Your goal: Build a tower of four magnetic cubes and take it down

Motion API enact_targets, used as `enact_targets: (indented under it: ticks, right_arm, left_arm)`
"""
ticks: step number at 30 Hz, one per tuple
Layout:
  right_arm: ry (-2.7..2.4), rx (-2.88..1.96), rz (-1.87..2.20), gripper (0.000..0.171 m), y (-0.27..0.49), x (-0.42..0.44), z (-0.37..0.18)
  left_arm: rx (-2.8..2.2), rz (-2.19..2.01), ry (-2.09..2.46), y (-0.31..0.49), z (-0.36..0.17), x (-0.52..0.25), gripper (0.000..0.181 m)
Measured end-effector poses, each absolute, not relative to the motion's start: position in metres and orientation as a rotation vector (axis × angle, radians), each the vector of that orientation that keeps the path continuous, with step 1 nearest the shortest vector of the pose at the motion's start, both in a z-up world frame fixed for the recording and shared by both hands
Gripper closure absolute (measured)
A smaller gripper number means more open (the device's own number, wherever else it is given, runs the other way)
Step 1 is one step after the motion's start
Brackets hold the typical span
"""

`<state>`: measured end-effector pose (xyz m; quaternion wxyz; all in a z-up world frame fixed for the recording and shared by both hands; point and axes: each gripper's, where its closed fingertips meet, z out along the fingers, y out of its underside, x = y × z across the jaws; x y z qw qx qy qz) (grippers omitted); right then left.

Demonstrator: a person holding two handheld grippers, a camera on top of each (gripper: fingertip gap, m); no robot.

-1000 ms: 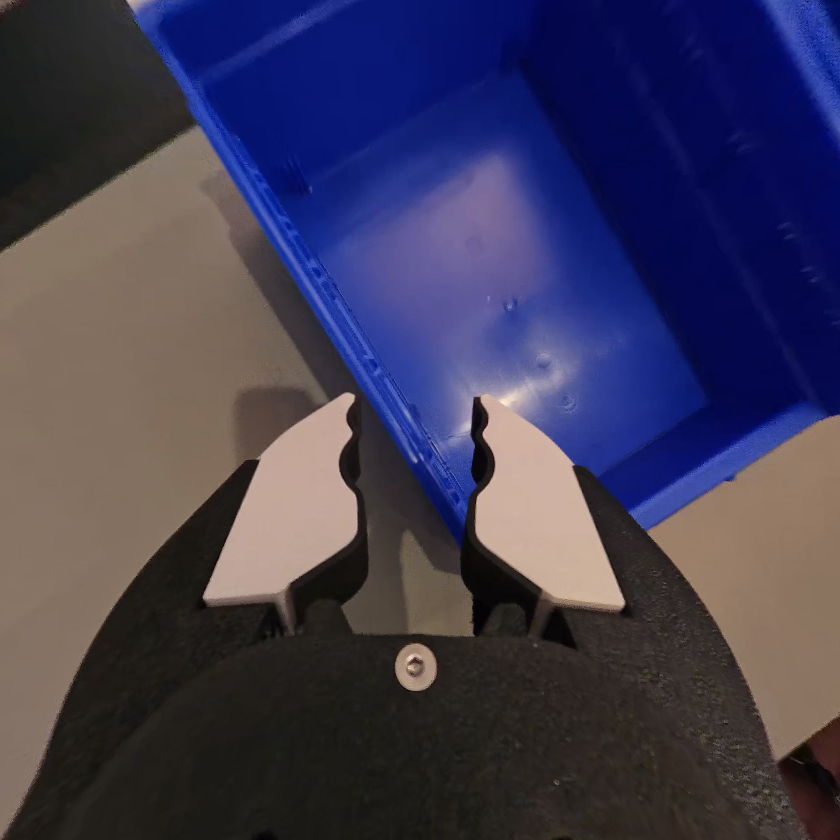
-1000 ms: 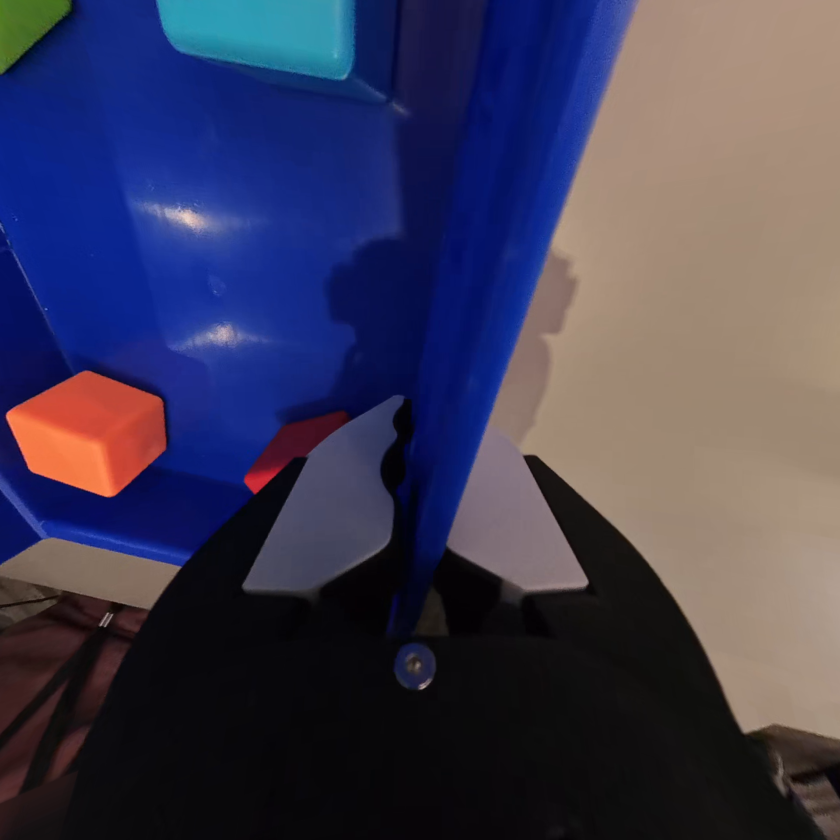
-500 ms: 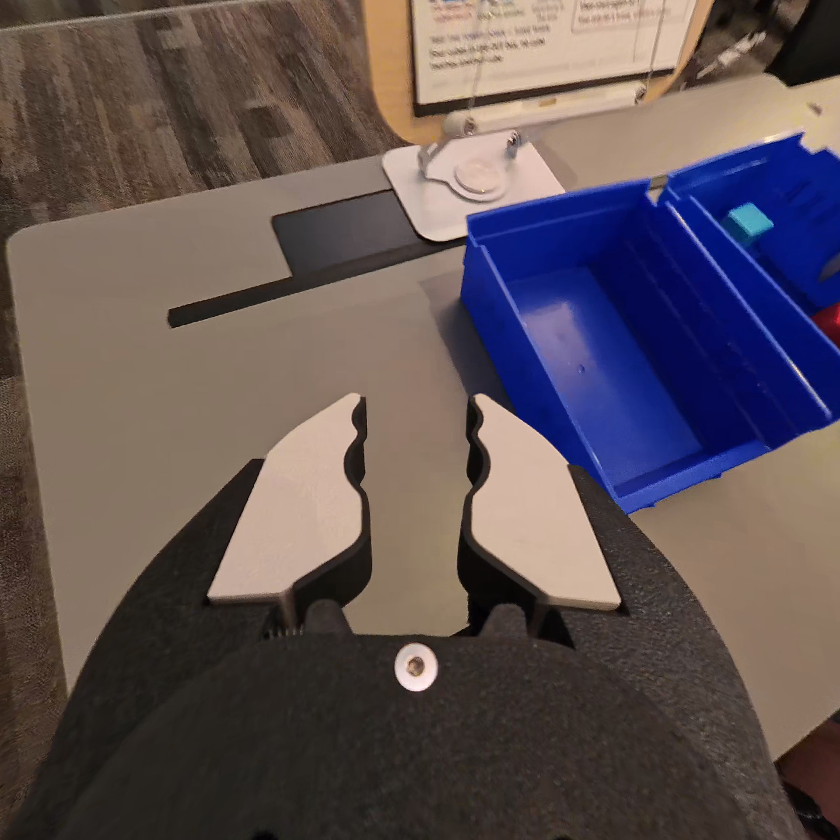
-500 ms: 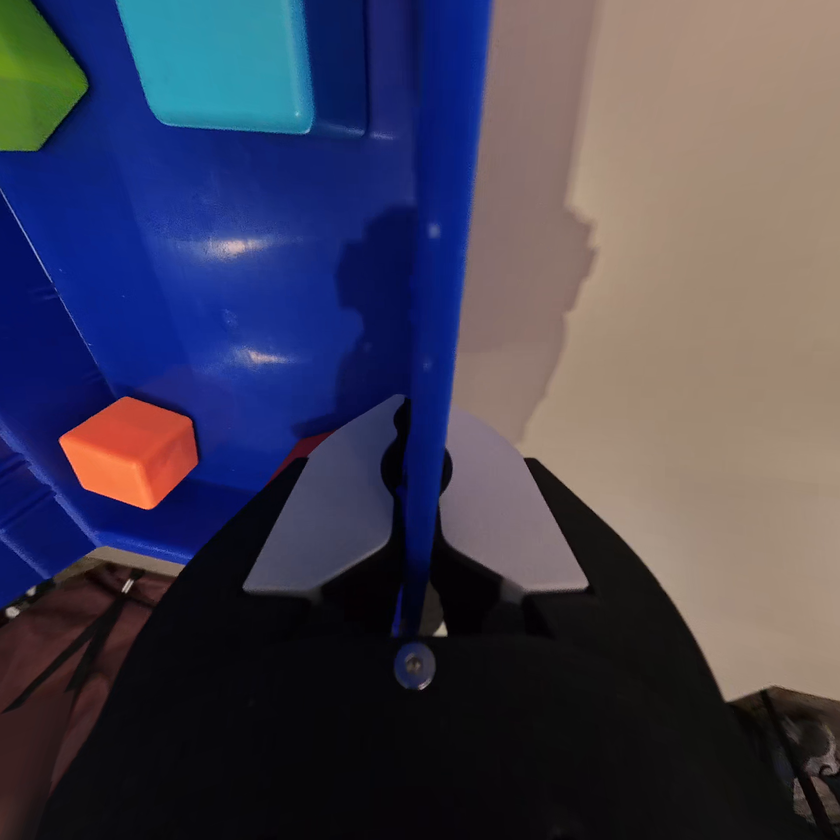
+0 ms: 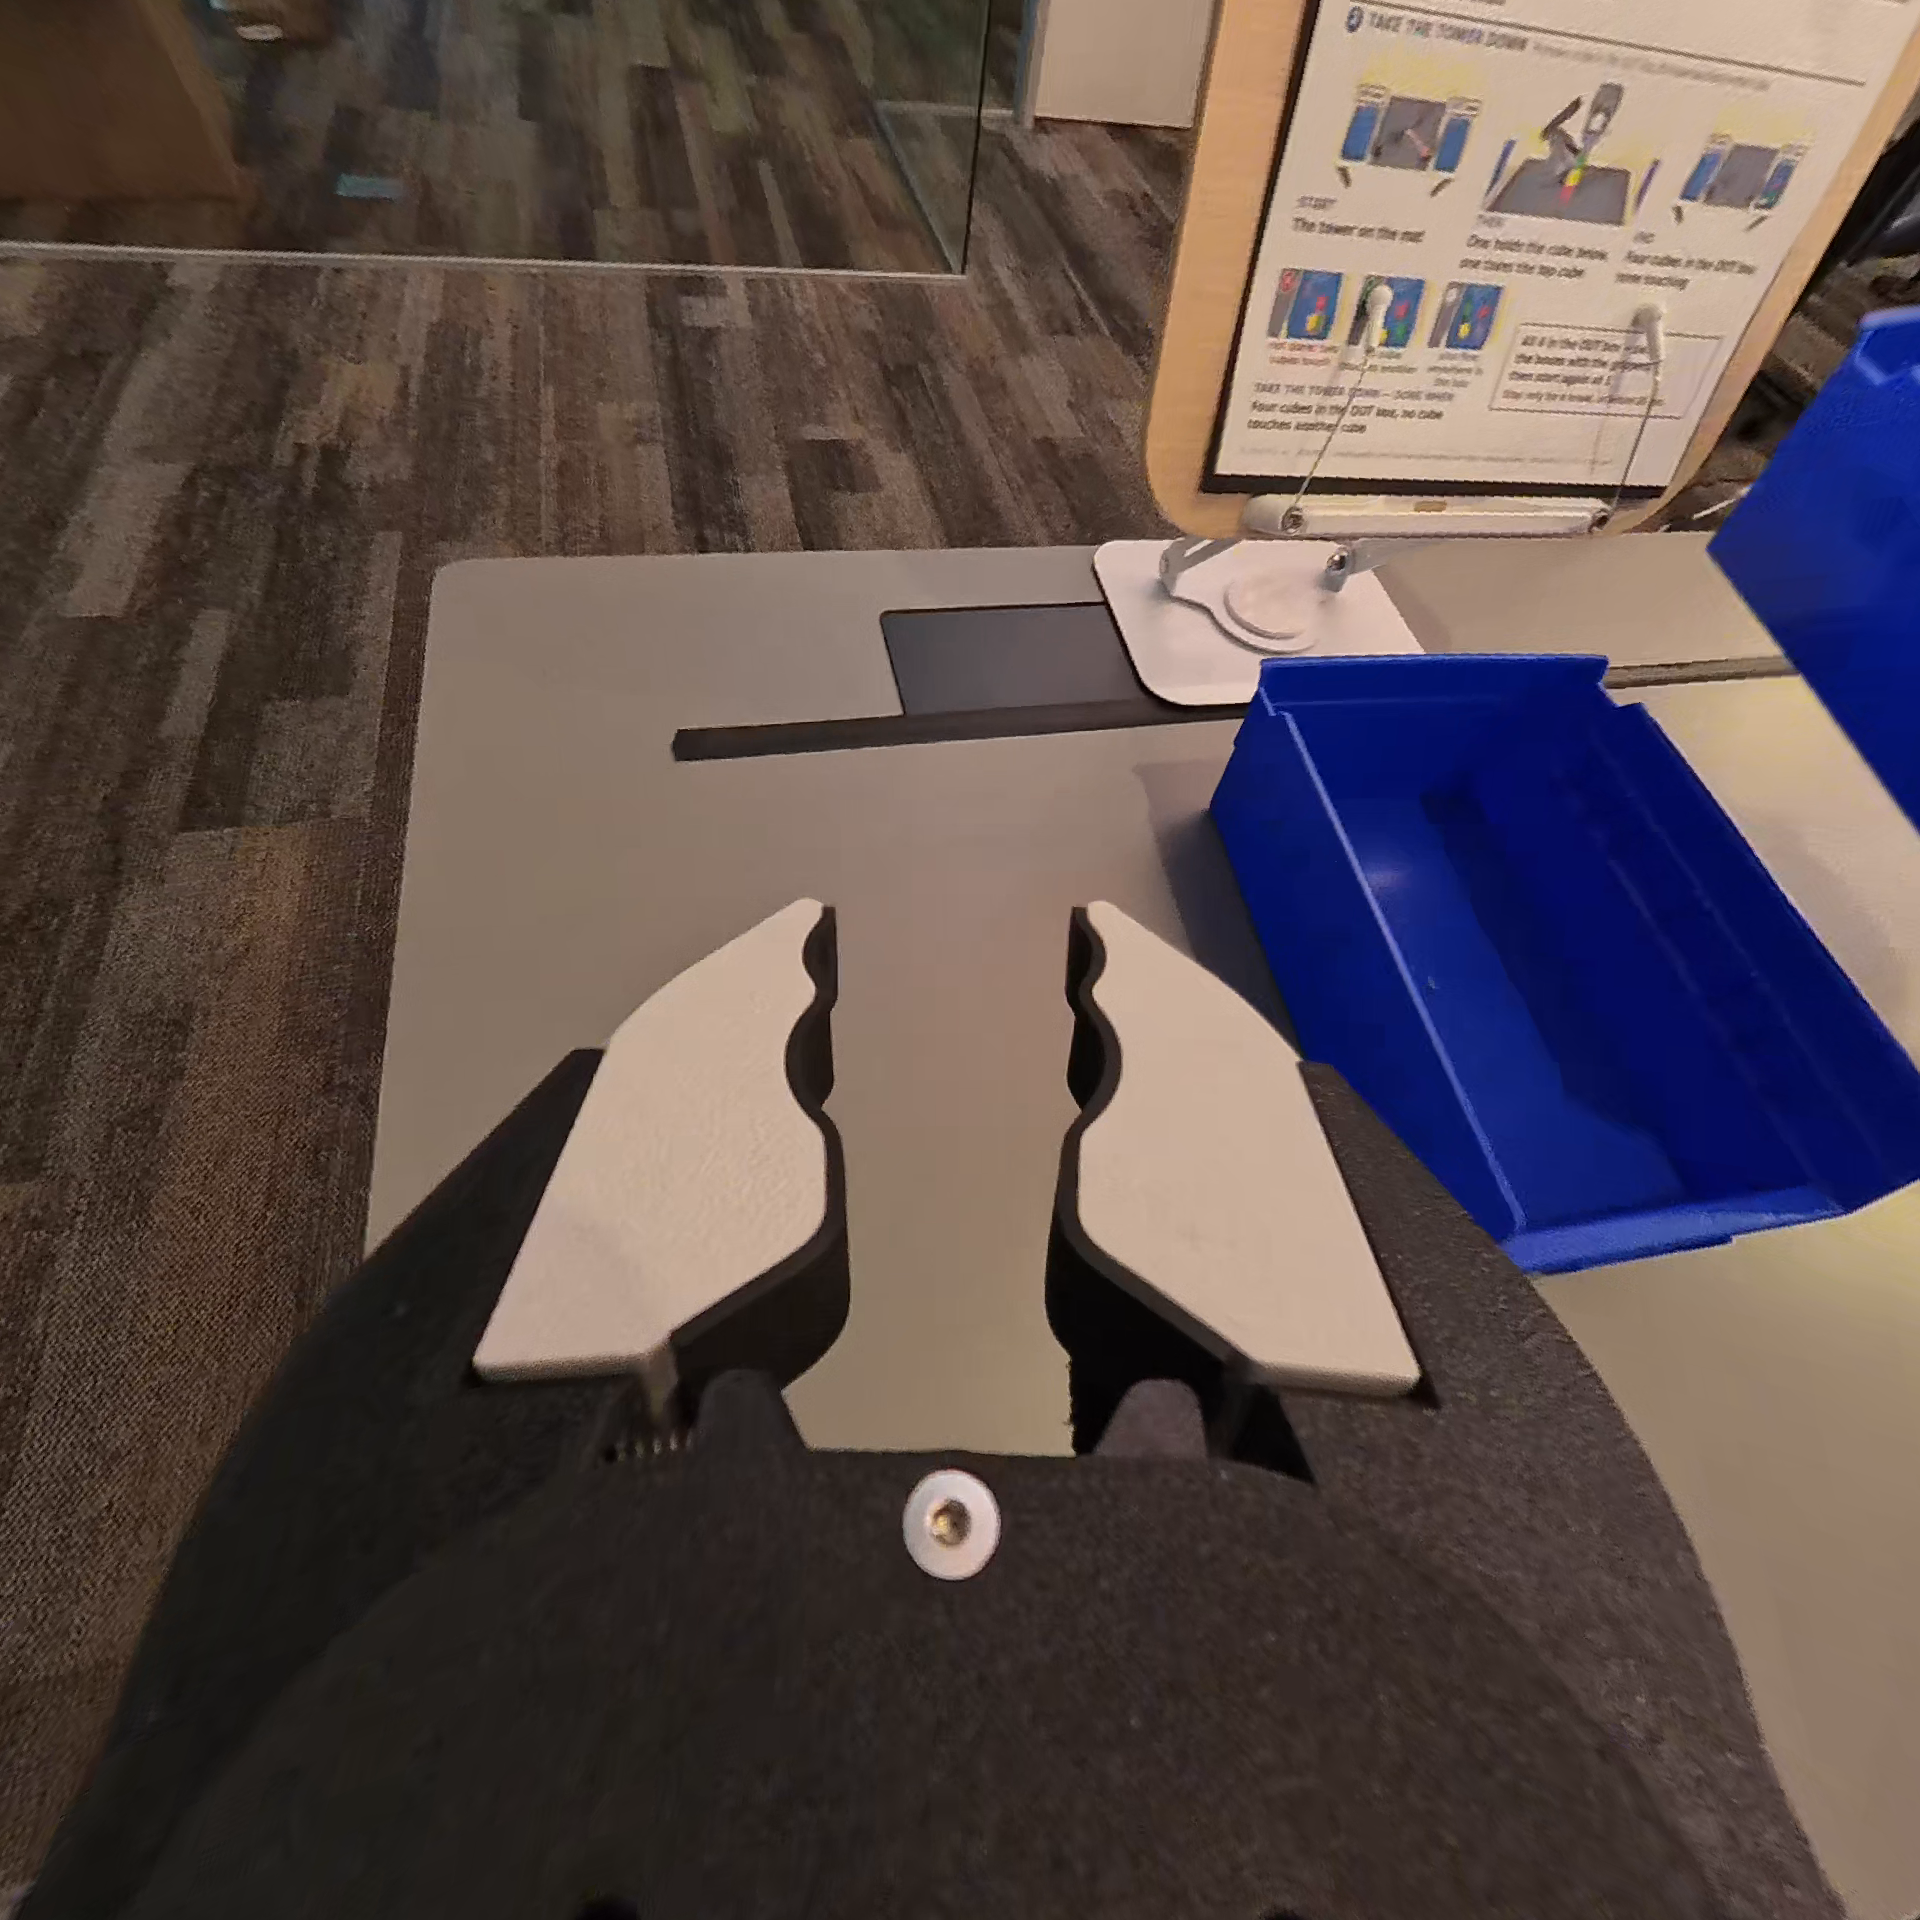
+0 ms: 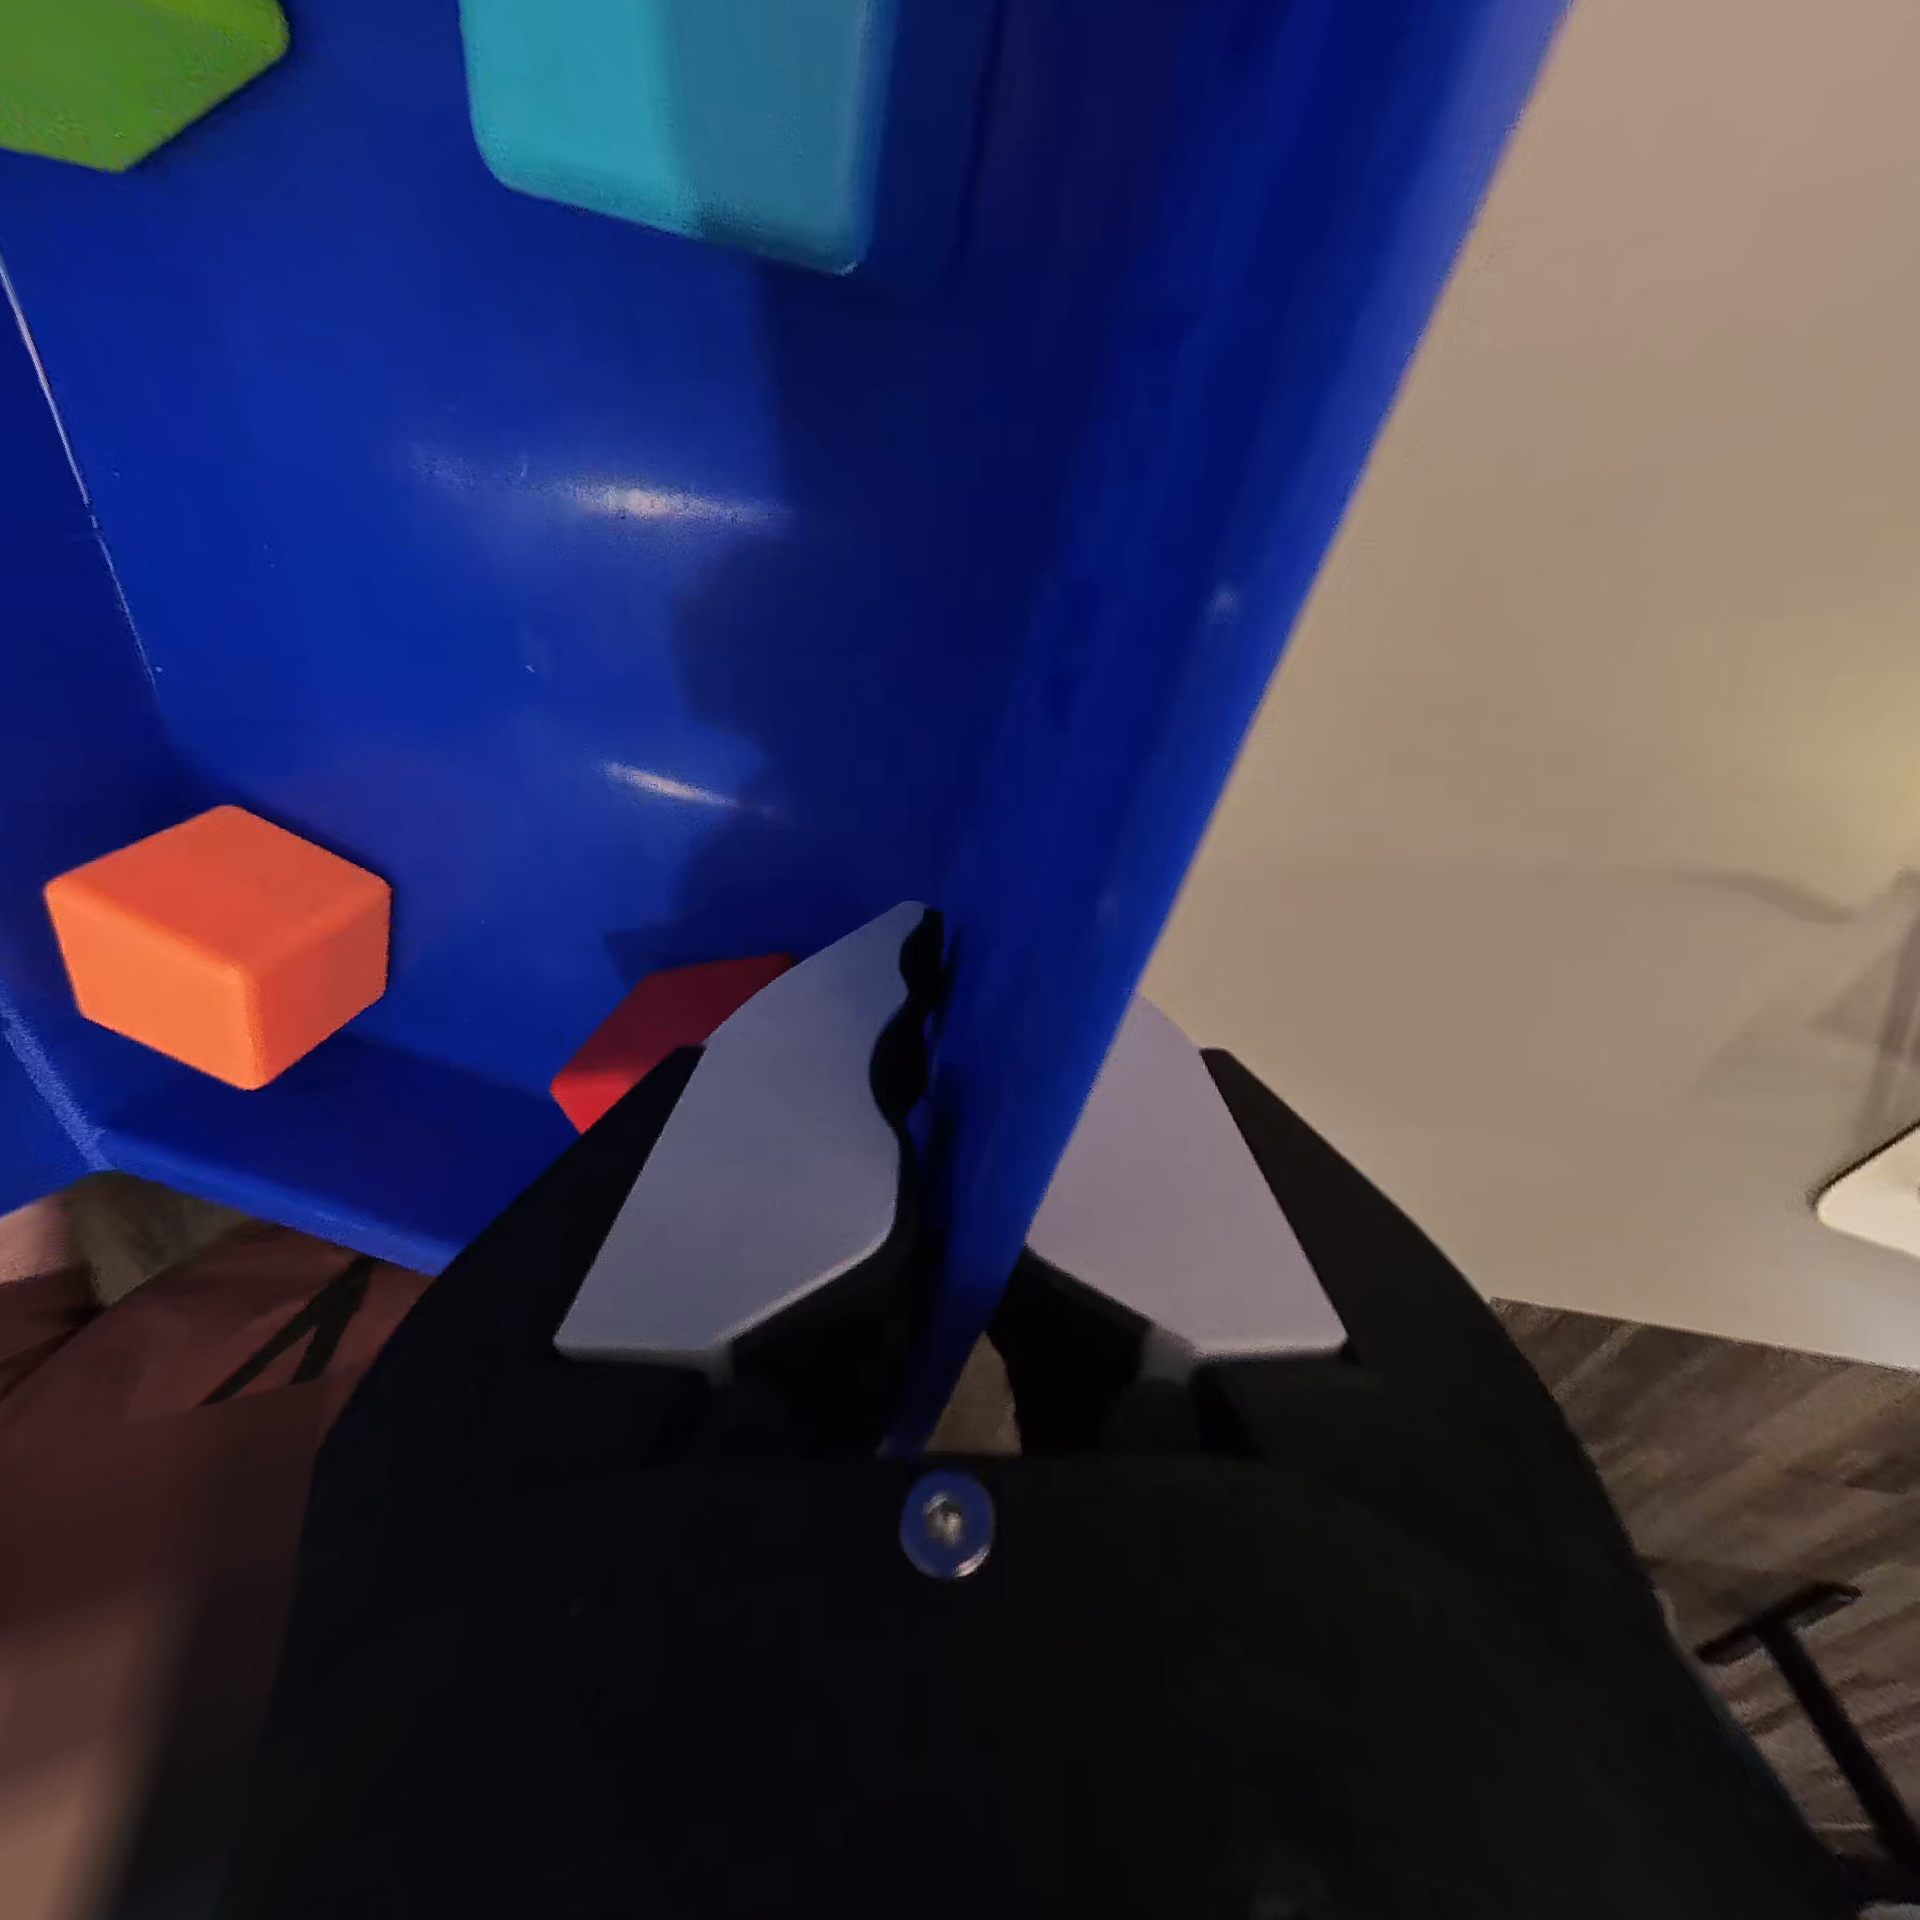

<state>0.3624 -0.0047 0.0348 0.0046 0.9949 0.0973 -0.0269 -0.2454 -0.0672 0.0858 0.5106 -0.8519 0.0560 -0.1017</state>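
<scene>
My right tongs (image 6: 961,1049) are clamped on the wall of the blue bin (image 6: 1091,520) holding four cubes — orange (image 6: 223,940), red (image 6: 655,1023), teal (image 6: 675,114), green (image 6: 114,73). Left tongs (image 5: 948,914) gape empty over the table (image 5: 644,748) — no tower yet, I judge.

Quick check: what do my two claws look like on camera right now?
Both match: the left claw and right claw each have a rough black body, two flat pale grey fingers with wavy black inner edges, and a silver screw at the centre. No cables or markings visible.
</scene>
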Motion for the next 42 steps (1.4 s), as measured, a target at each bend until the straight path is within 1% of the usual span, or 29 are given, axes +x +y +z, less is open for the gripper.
enact_targets:
  ticks: [4, 8, 14, 20, 24, 29, 34, 36, 38, 39, 40, 42]
  right_arm:
    - [0.527, 3.066, -0.188, 0.165, 0.010, 0.264, 0.059]
    - [0.794, 2.969, -0.254, 0.165, 0.020, 0.147, 0.057]
    - [1.140, 2.798, -0.290, 0.165, 0.018, -0.017, 0.027]
    - [1.294, 2.711, -0.306, 0.164, 0.014, -0.128, -0.017]
    - [1.302, 2.693, -0.292, 0.164, 0.015, -0.165, -0.061]
    - [1.254, 2.714, -0.216, 0.164, 0.018, -0.180, -0.111]
    - [1.207, 2.762, -0.228, 0.161, 0.018, -0.183, -0.130]
    - [1.260, 2.777, -0.246, 0.159, 0.021, -0.182, -0.125]
    - [1.364, 2.870, -0.292, 0.159, 0.034, -0.185, -0.104]
    - [1.446, 2.938, -0.320, 0.156, 0.042, -0.187, -0.087]
    - [1.559, 3.027, -0.328, 0.148, 0.051, -0.187, -0.064]
    - [1.842, 3.202, -0.293, 0.146, 0.061, -0.173, -0.010]
  left_arm:
    - [-2.080, -0.241, 0.077, -0.072, 0.078, -0.263, 0.139]
    - [-2.086, -0.203, -0.025, -0.076, 0.074, -0.289, 0.139]
    - [-2.062, -0.141, -0.181, -0.090, 0.074, -0.326, 0.139]
    - [-1.993, -0.117, -0.234, -0.101, 0.088, -0.339, 0.139]
    - [-1.990, -0.125, -0.221, -0.103, 0.089, -0.339, 0.139]
    - [-2.003, -0.162, -0.201, -0.097, 0.086, -0.335, 0.139]
    - [-2.032, -0.167, -0.162, -0.093, 0.082, -0.327, 0.139]
    - [-2.031, -0.167, -0.156, -0.092, 0.082, -0.325, 0.139]
    - [-2.030, -0.172, -0.150, -0.092, 0.083, -0.323, 0.139]
    - [-2.029, -0.172, -0.148, -0.092, 0.083, -0.323, 0.139]
    - [-2.029, -0.173, -0.149, -0.092, 0.083, -0.323, 0.139]
    - [-2.029, -0.176, -0.150, -0.094, 0.083, -0.324, 0.138]
